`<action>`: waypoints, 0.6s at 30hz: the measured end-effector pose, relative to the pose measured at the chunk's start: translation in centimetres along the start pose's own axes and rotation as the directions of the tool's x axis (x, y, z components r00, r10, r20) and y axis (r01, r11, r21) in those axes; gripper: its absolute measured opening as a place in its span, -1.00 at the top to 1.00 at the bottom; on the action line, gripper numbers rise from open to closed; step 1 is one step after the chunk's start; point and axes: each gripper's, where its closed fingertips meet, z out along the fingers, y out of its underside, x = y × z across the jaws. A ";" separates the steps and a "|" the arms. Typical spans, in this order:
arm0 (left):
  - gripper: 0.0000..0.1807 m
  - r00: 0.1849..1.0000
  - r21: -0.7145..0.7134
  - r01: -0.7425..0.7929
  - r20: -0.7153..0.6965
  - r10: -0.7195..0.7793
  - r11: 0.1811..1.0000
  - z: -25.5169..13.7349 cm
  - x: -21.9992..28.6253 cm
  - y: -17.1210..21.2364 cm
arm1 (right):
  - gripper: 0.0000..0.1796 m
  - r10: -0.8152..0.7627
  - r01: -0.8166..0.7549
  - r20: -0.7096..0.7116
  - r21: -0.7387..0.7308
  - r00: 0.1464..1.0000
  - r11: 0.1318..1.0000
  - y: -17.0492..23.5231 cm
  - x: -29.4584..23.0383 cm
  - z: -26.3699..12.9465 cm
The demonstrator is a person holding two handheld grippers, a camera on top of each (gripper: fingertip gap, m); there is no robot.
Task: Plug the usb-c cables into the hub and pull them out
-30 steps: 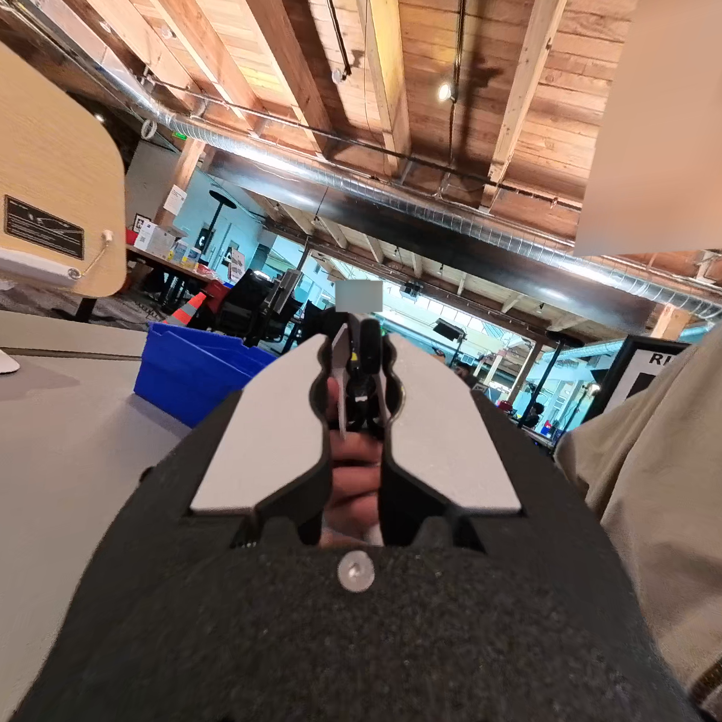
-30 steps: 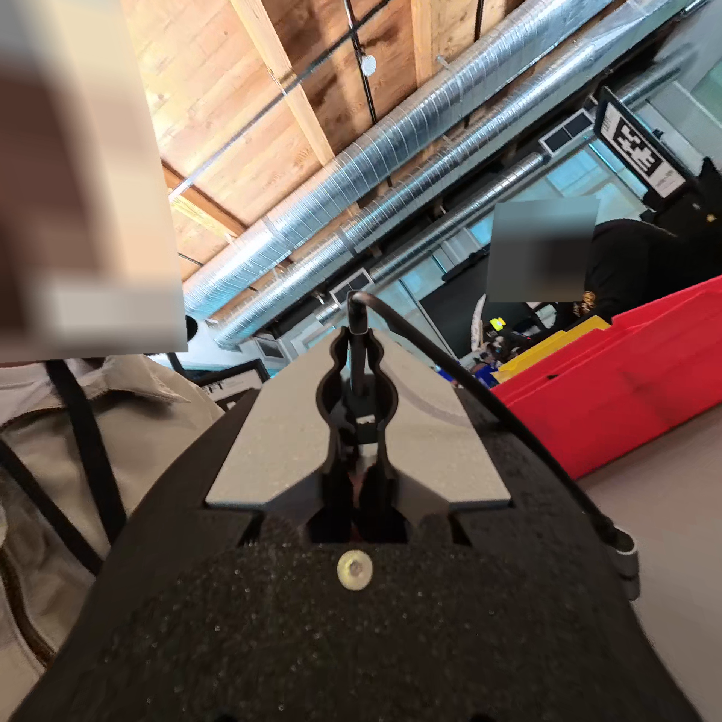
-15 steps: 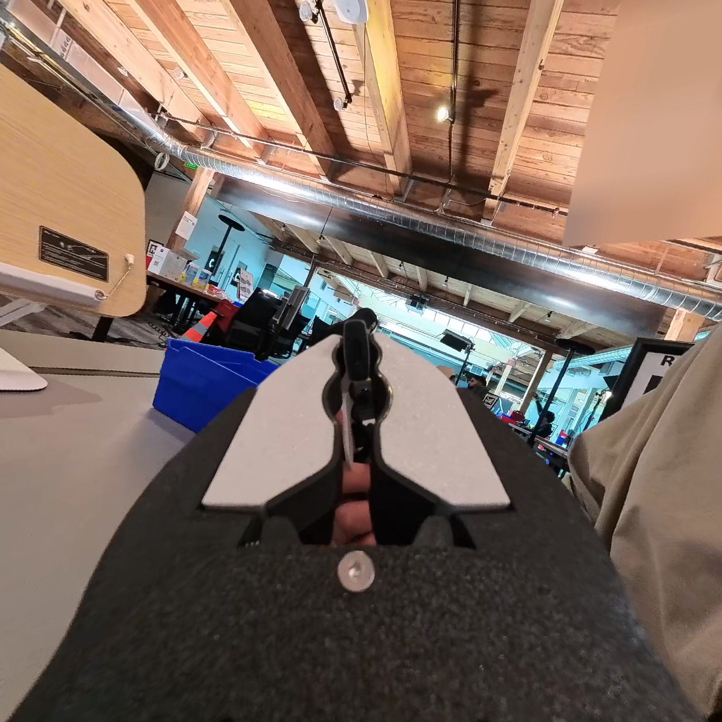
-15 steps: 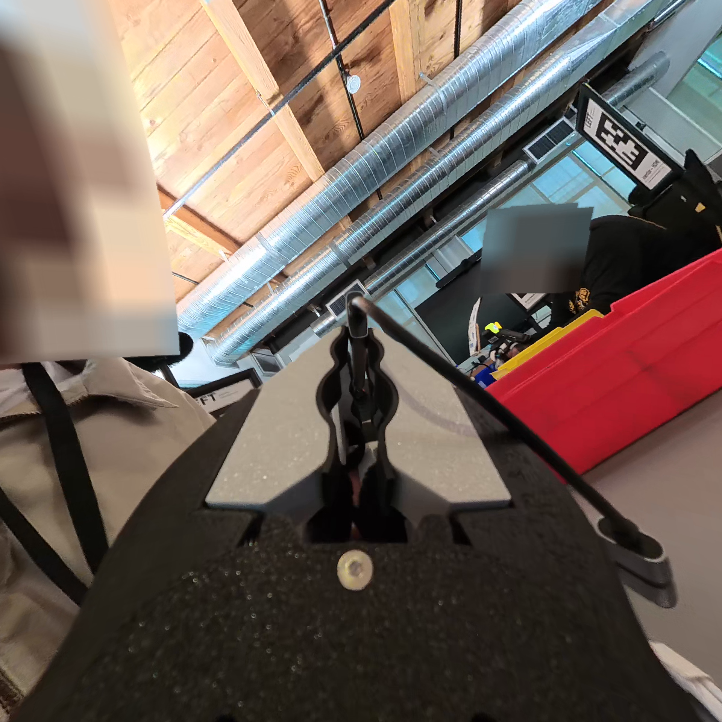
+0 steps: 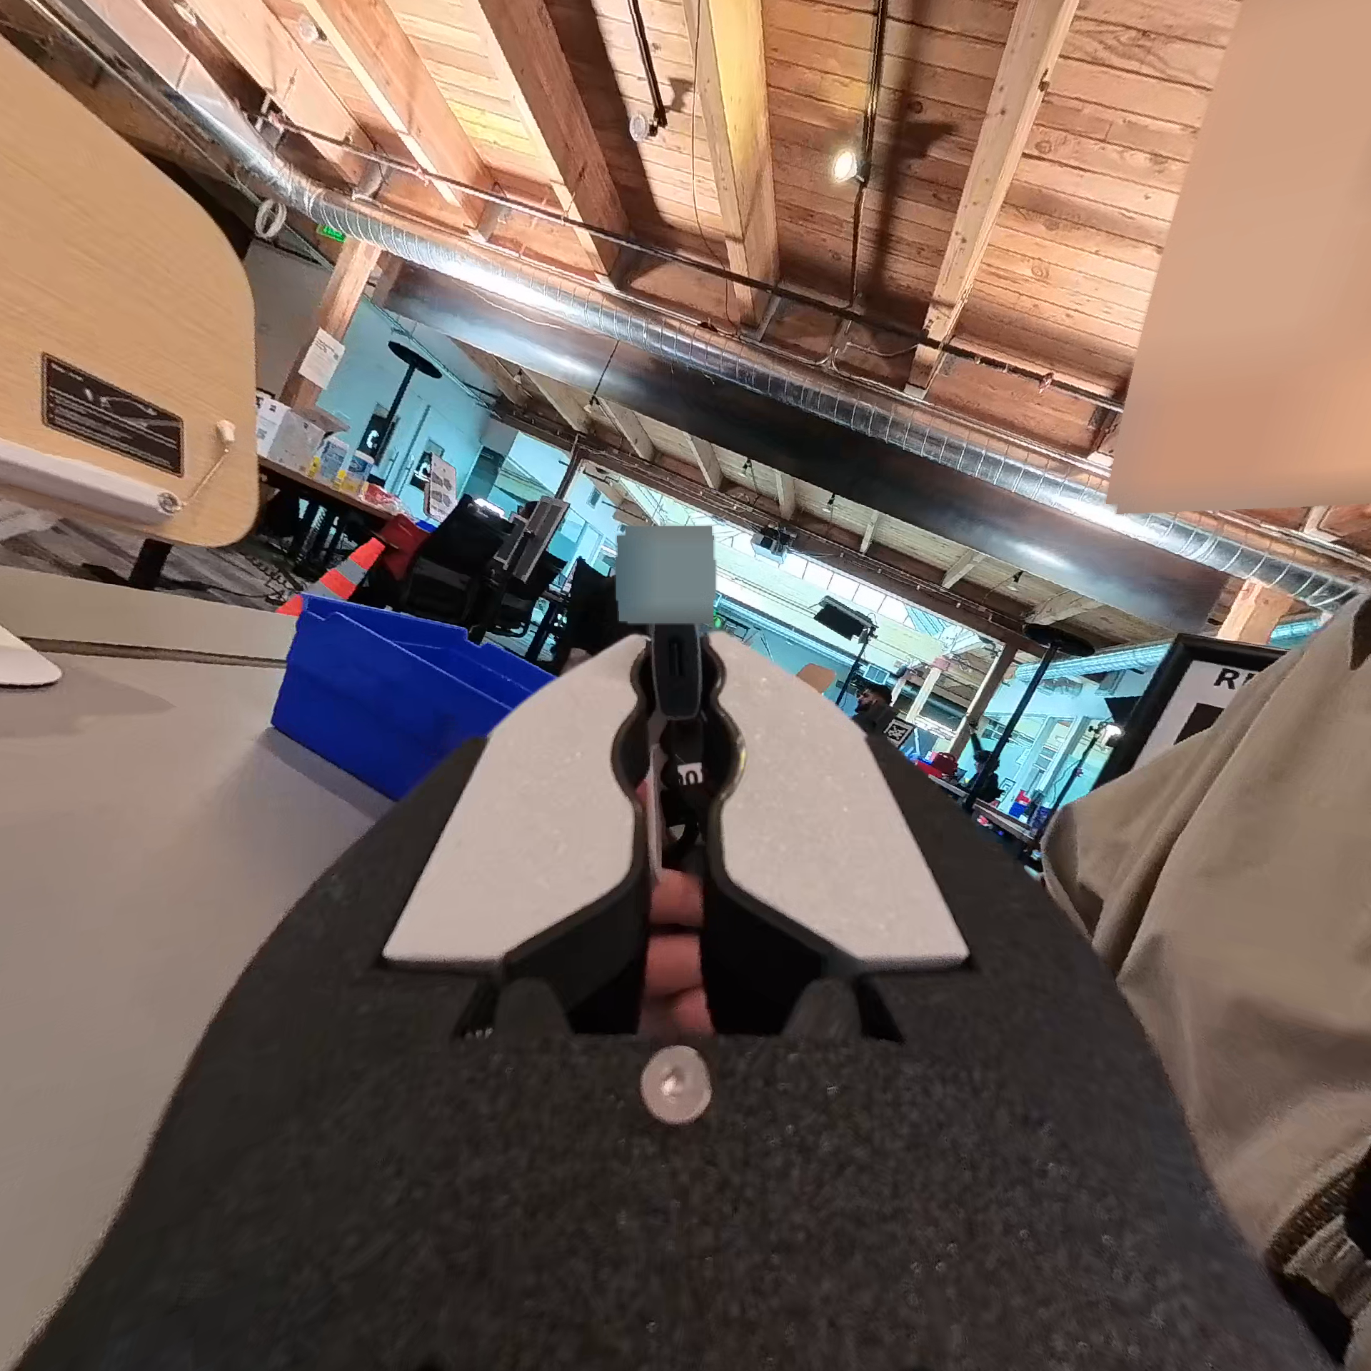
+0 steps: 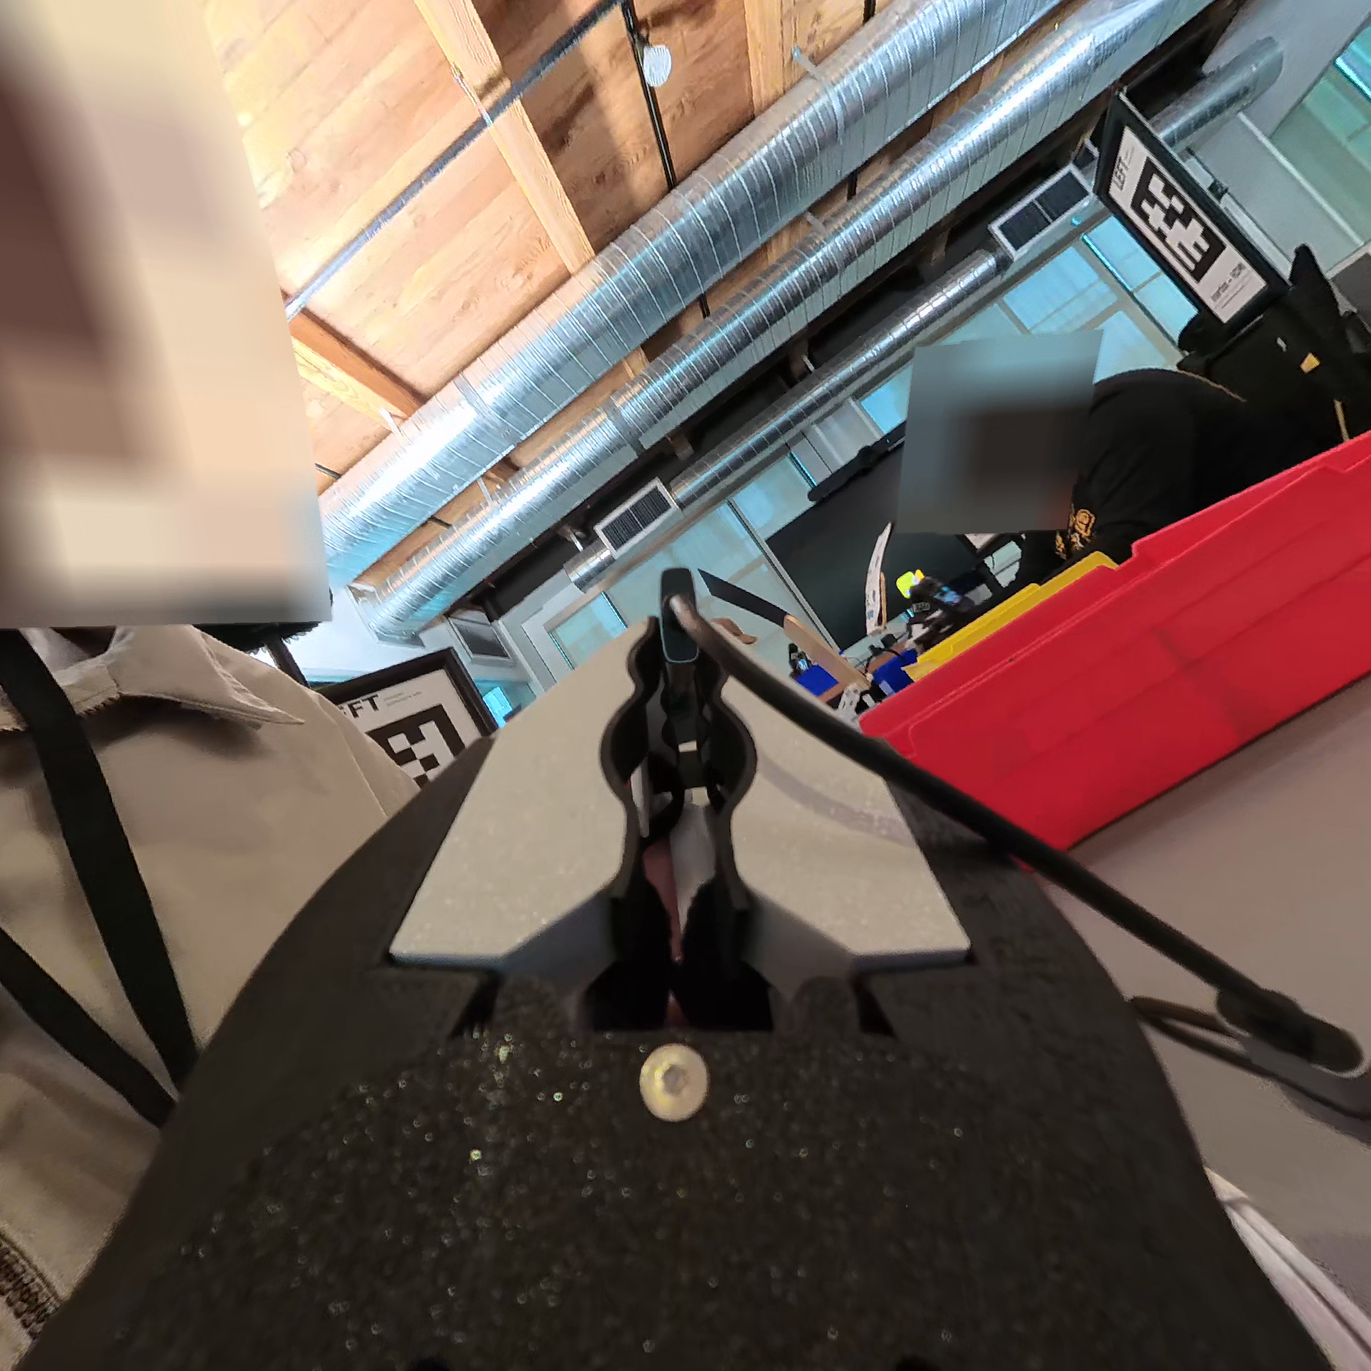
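My left gripper (image 5: 674,649) points up at the ceiling and is shut on a small dark grey piece (image 5: 675,679) with a narrow slot on the face turned to the camera. I cannot tell whether it is the hub or a plug. A hand (image 5: 674,942) shows behind the fingers. My right gripper (image 6: 676,642) also points up and is shut on the black plug (image 6: 679,638) of a usb-c cable (image 6: 964,809). The cable runs down to the right to a grey flat body (image 6: 1328,1072) lying on the table.
A blue bin (image 5: 400,705) stands on the grey table (image 5: 133,853) left of the left gripper. A red bin (image 6: 1157,668) stands on the table right of the right gripper. The person's tan jacket (image 5: 1224,890) is close on the right, and it also shows in the right wrist view (image 6: 222,816). The grippers' ends are close to 4 cm from one another.
The piece in the left gripper has turned and now shows its slotted face. The right wrist view has swung, and the cable's far end now lies farther to the lower right.
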 end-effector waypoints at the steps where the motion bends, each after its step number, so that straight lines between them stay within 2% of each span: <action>1: 0.90 1.000 -0.006 0.009 0.000 -0.009 1.000 0.0 -0.1 0.0 | 0.91 0.004 -0.004 -0.001 -0.006 1.000 1.000 0.0 0.1 0.0; 5: 0.90 1.000 -0.036 0.030 0.000 -0.030 0.999 0.0 -0.2 0.5 | 0.91 -0.017 0.016 -0.015 -0.051 1.000 0.999 0.4 0.3 0.0; 8: 0.90 1.000 -0.091 0.015 -0.018 -0.017 0.996 0.3 0.2 1.3 | 0.91 -0.055 0.053 -0.007 -0.162 0.998 0.985 2.4 0.0 0.3; 13: 0.88 0.996 -0.082 -0.072 -0.053 0.067 0.994 0.6 1.4 1.1 | 0.91 -0.022 0.026 0.037 -0.106 0.999 0.994 1.8 -1.0 0.5; 16: 0.86 0.997 -0.018 -0.049 -0.062 0.048 0.999 0.2 1.5 0.2 | 0.92 0.074 -0.078 0.066 0.055 0.995 0.995 -1.0 -0.9 -0.2; 18: 0.86 0.998 -0.017 -0.029 -0.055 0.028 0.999 0.2 1.2 0.1 | 0.93 0.072 -0.076 0.061 0.062 0.995 0.995 -1.5 -0.6 -0.5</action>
